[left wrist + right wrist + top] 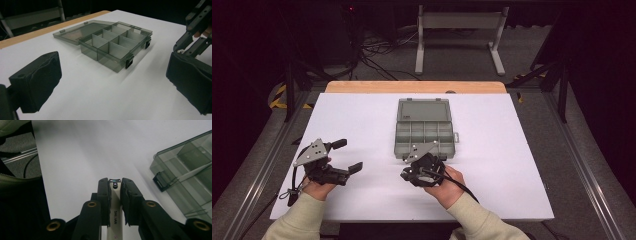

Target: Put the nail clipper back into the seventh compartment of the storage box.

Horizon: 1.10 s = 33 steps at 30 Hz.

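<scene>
Cream nail clipper [115,213], clamped lengthwise between fingers [103,195]

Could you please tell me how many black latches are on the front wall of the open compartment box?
2: one latch at the front wall's near corner in the left gripper view, the other latch at its far corner. The compartment box lies open on the table.

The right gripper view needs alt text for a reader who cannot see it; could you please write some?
The right claw is shut on a slim white nail clipper above a white table. An open smoky-grey compartment box with a black latch sits at right.
</scene>
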Motion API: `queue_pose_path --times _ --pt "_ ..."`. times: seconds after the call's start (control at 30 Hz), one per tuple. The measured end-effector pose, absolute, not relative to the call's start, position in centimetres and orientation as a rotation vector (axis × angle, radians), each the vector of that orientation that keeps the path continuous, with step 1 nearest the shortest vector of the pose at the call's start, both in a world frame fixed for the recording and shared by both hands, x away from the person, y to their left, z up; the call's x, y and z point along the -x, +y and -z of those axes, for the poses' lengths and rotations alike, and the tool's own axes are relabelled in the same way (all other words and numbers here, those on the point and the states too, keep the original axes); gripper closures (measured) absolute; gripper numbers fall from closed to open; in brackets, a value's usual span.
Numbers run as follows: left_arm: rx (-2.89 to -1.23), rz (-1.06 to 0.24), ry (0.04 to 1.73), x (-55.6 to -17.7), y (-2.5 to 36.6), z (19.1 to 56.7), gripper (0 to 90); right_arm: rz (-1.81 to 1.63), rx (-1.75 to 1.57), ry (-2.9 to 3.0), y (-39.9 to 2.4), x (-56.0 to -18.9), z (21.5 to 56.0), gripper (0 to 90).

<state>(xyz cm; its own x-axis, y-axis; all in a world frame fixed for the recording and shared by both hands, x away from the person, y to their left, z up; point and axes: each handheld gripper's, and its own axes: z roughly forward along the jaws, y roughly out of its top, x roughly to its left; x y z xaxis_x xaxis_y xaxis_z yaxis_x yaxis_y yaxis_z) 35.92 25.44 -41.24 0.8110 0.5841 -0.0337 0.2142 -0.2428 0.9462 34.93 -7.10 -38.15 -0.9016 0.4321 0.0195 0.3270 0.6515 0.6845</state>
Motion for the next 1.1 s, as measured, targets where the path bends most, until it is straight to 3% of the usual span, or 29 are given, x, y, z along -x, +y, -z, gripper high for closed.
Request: queue_pose_path --times 1.1 --pt "-1.813 -0.393 0.61 -35.9 25.4 41.2 1.0 -1.193 -0.706 2.586 -10.0 -38.5 34.3 78.1"
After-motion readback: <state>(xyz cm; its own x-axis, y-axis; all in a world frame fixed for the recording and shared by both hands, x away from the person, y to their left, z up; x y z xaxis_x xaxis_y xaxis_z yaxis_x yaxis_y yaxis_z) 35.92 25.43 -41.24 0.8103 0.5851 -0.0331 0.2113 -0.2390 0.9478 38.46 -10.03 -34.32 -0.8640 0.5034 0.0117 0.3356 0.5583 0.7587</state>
